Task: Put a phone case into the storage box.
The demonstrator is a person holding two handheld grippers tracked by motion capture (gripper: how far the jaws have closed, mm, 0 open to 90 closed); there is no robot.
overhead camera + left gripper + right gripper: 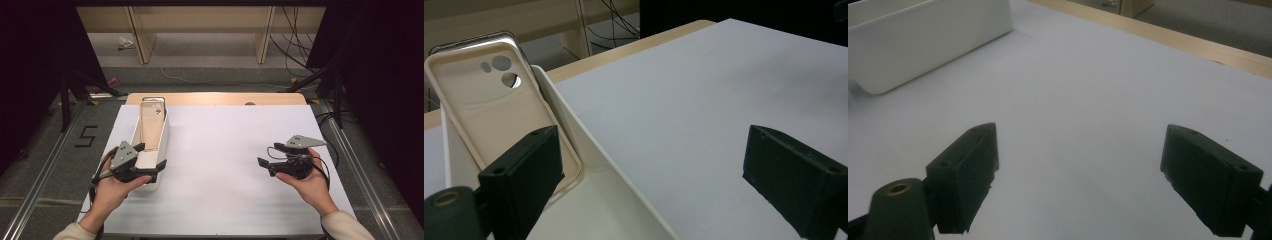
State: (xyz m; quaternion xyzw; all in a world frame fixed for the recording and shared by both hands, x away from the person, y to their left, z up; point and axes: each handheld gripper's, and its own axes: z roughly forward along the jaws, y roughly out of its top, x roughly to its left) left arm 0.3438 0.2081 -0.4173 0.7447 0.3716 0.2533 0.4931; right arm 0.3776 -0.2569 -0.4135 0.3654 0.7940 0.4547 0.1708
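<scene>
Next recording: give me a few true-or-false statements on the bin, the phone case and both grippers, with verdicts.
1. A beige phone case leans inside the white bin. True.
2. The left gripper is shut on the case. False: its jaws stand wide apart, straddling the bin's right wall.
3. The right gripper is open over bare white table cover. True.
4. The bin sits at the table's right side. False: it sits at the left, by the left gripper.
</scene>
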